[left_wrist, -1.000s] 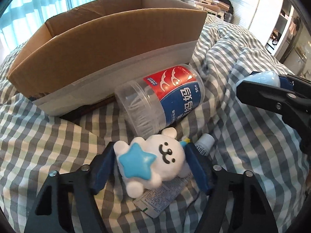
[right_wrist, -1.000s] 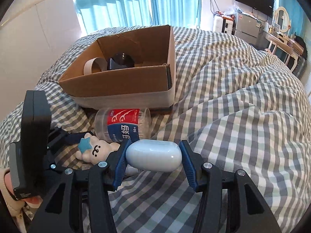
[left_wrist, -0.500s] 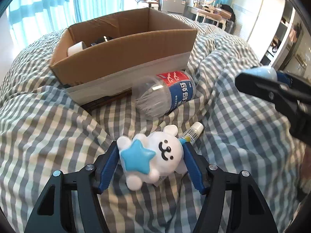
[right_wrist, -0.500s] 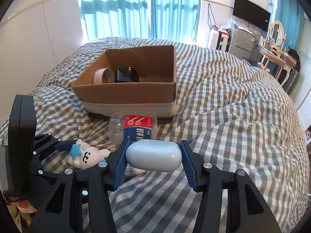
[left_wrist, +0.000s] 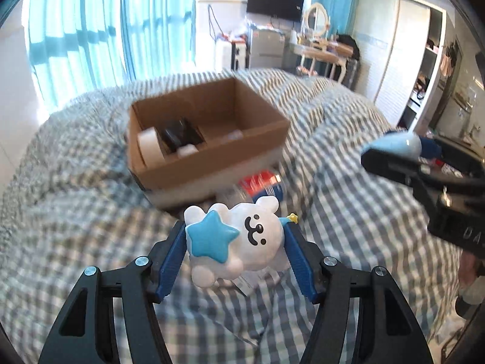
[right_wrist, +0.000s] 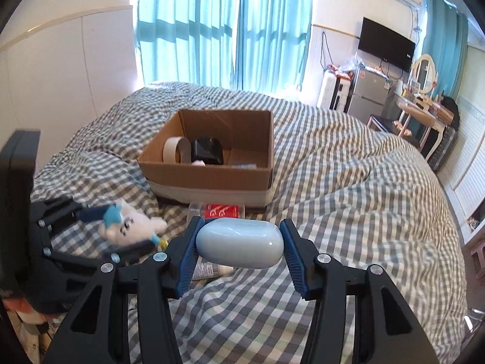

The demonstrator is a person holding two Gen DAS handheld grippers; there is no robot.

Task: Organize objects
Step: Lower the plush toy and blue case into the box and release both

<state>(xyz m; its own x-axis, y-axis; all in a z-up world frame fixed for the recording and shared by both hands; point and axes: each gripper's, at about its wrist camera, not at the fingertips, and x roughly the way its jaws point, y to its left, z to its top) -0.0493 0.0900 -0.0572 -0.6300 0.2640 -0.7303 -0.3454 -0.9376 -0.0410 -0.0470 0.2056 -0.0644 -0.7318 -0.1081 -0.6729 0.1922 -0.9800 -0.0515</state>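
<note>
My left gripper (left_wrist: 235, 244) is shut on a white bear toy with a blue star (left_wrist: 233, 239) and holds it above the checked bedspread. The toy also shows in the right wrist view (right_wrist: 127, 226). My right gripper (right_wrist: 239, 247) is shut on a pale blue oval case (right_wrist: 239, 247), also held in the air; it shows at the right of the left wrist view (left_wrist: 394, 147). An open cardboard box (right_wrist: 212, 179) sits ahead on the bed (right_wrist: 348, 182) with a tape roll (right_wrist: 174, 150) and a black object (right_wrist: 207, 151) inside.
A clear jar with a red and blue label (right_wrist: 218, 210) lies on the bedspread in front of the box. A small tube (right_wrist: 209, 270) lies under my right gripper. Curtains, a fridge and a dresser stand beyond the bed.
Both grippers have lifted up and back from the bed with their objects. The box and jar now look farther away and lower.
</note>
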